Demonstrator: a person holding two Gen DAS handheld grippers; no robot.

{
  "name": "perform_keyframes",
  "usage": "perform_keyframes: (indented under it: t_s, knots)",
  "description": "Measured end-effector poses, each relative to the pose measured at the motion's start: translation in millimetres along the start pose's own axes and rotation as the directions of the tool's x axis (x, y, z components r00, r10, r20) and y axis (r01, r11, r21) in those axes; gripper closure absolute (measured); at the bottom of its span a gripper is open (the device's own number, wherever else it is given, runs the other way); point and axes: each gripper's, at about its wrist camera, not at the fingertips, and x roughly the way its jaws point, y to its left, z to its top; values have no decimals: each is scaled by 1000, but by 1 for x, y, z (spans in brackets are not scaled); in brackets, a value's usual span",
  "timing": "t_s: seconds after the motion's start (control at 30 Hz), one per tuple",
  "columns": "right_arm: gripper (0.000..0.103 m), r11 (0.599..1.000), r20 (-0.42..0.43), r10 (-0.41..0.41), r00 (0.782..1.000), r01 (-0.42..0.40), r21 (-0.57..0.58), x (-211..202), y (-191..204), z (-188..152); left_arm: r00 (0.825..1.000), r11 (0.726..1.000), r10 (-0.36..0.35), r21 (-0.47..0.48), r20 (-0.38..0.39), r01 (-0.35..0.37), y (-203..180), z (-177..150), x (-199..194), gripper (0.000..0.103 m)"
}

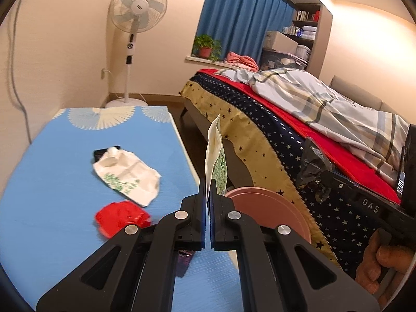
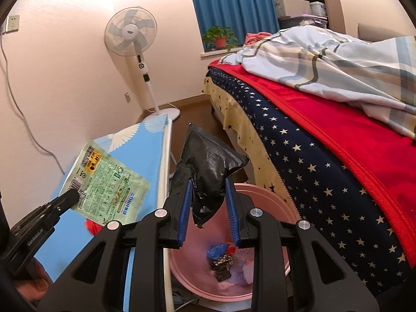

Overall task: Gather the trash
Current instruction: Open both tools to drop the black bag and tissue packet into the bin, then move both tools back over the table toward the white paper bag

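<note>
In the left wrist view my left gripper (image 1: pixel 208 197) is shut on a flat green-and-white pouch (image 1: pixel 215 161) that stands up edge-on. It hangs over the right edge of the blue-clothed table (image 1: pixel 52 182). A crumpled white bag (image 1: pixel 127 174) and a red wrapper (image 1: pixel 122 217) lie on the cloth. My right gripper (image 2: pixel 208 195) is shut on a crumpled black plastic bag (image 2: pixel 208 161) above the pink bin (image 2: pixel 262 197), which holds several scraps. The right wrist view shows the left gripper (image 2: pixel 74 196) with the green pouch (image 2: pixel 106 184). The right gripper (image 1: pixel 322 179) shows at the left view's right side.
The pink bin (image 1: pixel 270 208) stands on the floor in the narrow gap between the table and the bed (image 1: pixel 325 135). A dark flat object (image 1: pixel 101 153) lies partly under the white bag. A standing fan (image 1: pixel 132 52) is by the far wall. A hand (image 1: pixel 382 262) grips the right tool.
</note>
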Motion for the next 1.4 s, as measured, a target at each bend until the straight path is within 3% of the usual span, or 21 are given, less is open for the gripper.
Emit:
perform_keyframes:
  t_s: [0.43, 0.87, 0.93, 0.97, 1.0, 1.4]
  knots:
    - [76, 998, -45, -64, 997, 64, 15, 17, -14, -4, 995, 997, -74, 26, -69, 76, -25, -7, 43, 101]
    - [74, 995, -108, -90, 990, 93, 30, 34, -24, -11, 985, 993, -104, 37, -139, 111, -40, -19, 72, 100]
    - [69, 991, -111, -127, 986, 131, 26, 36, -25, -12, 983, 992, -114, 34, -141, 120, -41, -19, 74, 88]
    - [67, 990, -113, -136, 984, 140, 32, 36, -26, -12, 985, 993, -108, 32, -136, 113, -41, -19, 73, 74]
    - [64, 989, -116, -138, 984, 143, 40, 37, -28, -12, 986, 993, -106, 27, -129, 111, -40, -18, 72, 69]
    - [61, 991, -84, -122, 989, 127, 50, 28, -26, -12, 993, 997, -79, 9, -92, 80, -20, -11, 53, 69]
